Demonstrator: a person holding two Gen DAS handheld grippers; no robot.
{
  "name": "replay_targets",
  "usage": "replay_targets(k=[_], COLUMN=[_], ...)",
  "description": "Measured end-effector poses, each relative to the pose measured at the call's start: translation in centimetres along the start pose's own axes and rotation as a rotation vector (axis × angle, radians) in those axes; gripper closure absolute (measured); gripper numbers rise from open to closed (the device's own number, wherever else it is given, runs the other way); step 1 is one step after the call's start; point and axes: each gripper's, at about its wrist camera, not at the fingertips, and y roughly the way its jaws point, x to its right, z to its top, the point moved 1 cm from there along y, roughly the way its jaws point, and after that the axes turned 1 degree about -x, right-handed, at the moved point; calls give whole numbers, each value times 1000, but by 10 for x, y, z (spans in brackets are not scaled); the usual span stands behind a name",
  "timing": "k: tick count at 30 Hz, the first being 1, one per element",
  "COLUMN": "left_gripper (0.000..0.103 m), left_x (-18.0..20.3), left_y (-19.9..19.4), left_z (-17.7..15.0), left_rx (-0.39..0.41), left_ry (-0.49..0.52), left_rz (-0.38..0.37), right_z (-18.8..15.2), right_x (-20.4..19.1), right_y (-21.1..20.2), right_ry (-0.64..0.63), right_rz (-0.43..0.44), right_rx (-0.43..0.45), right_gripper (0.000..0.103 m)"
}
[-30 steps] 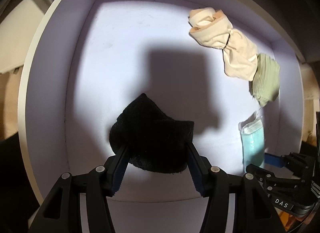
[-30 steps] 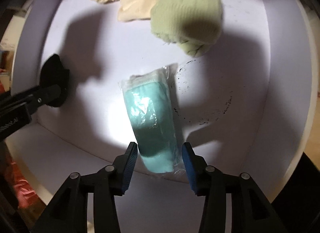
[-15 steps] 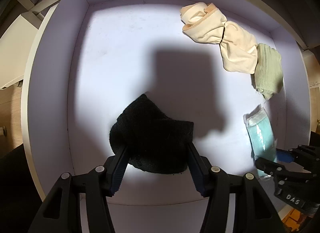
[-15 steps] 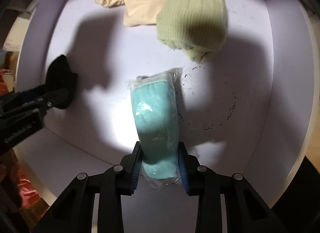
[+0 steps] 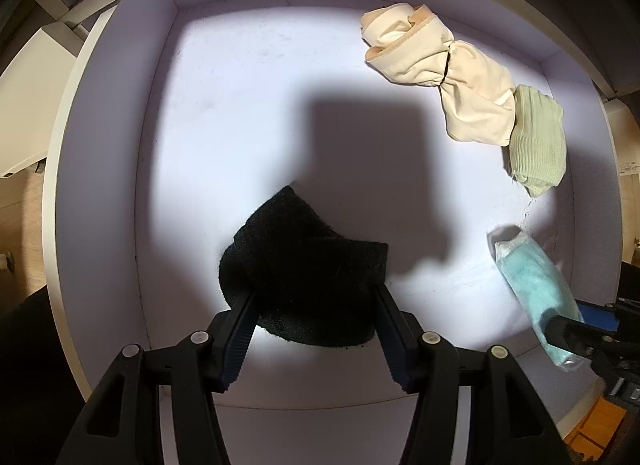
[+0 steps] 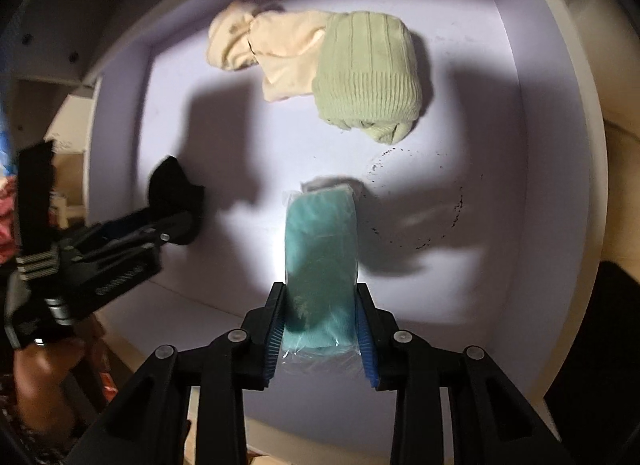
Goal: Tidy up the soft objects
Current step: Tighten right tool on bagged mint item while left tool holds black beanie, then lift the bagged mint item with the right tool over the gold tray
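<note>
White drawer (image 5: 100, 185): cream cloth (image 5: 448, 77), green knit (image 5: 538, 141).

A white drawer (image 5: 100, 193) with low walls fills both views, its pale floor lit by a bright pool of light and crossed by hard, dark shadows. A ring of dark specks (image 6: 424, 201) marks the floor toward the right. Beyond the left wall stand pale wooden furniture panels (image 5: 28, 105).
</note>
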Motion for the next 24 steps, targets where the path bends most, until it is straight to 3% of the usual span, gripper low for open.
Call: replay_targets(k=[9, 24], left_gripper=[45, 45], left_x=[-3, -10], left_y=[0, 2], left_z=[0, -1], left_rx=[-5, -11], left_ry=[-20, -33], left_rz=[-18, -29], right_z=[1, -27], right_x=[5, 4], right_y=[-35, -122], right_ry=[26, 68], right_rz=[81, 326], right_rx=[47, 157], right_gripper=[73, 73])
